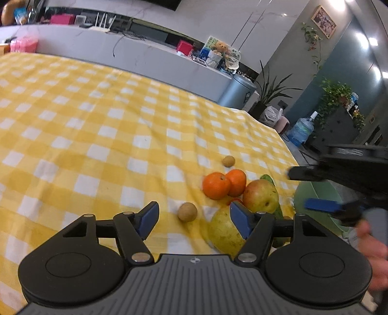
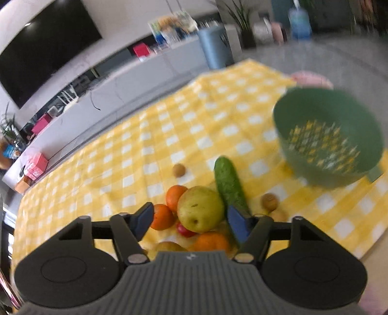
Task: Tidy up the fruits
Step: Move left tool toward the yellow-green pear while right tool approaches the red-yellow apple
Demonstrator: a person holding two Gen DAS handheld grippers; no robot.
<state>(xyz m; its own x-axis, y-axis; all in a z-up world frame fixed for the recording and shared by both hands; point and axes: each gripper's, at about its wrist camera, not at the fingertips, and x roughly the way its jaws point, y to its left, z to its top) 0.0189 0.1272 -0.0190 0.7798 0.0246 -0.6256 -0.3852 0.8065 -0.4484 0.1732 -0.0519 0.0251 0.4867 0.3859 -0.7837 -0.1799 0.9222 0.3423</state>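
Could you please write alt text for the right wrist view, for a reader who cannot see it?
Open right tongs hover over a fruit pile on a yellow checked tablecloth: a pear, oranges and a cucumber. A green colander sits empty to the right.

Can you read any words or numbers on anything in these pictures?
No, nothing can be read.
Pink box: print too blurred.
Framed picture: too small.
Blue packages: too small.
Gripper body emblem: only a symbol, no letters.

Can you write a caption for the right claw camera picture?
Open right claw above piled fruit, cucumber and green colander nearby.
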